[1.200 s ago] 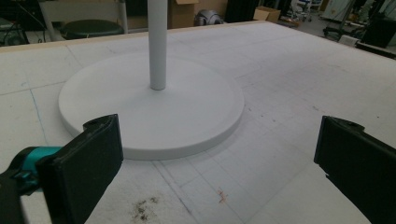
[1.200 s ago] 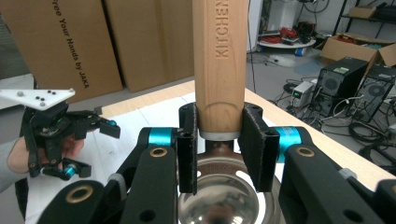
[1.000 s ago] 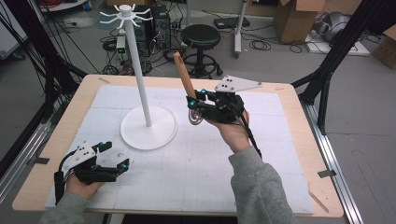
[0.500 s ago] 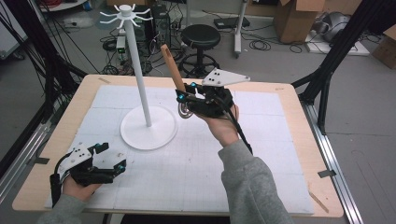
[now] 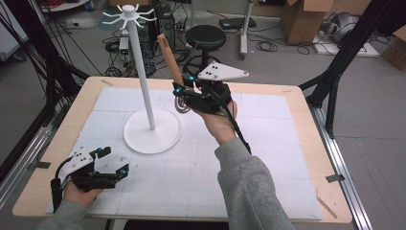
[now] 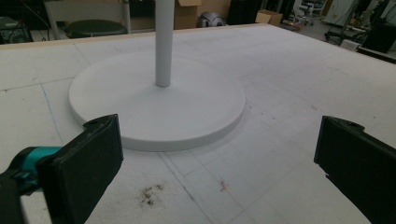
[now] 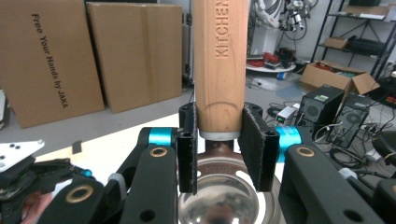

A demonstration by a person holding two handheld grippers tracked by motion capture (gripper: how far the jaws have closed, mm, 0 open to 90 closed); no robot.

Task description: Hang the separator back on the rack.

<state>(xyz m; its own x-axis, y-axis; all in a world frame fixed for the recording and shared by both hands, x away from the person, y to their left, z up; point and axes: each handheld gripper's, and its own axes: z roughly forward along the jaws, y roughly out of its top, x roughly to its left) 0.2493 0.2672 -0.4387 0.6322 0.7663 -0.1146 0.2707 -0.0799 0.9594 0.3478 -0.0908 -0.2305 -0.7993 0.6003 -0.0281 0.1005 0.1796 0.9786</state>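
Two grippers are working: the right gripper is clamping a wooden-handled ladle at one o'clock of the white stand; the left gripper, jaws apart, is resting at seven o'clock.

The ladle is showing a light brown wooden handle and a shiny silver bowl, the stand is looking plain white, the table is wearing a white gridded mat with pale wood edging.
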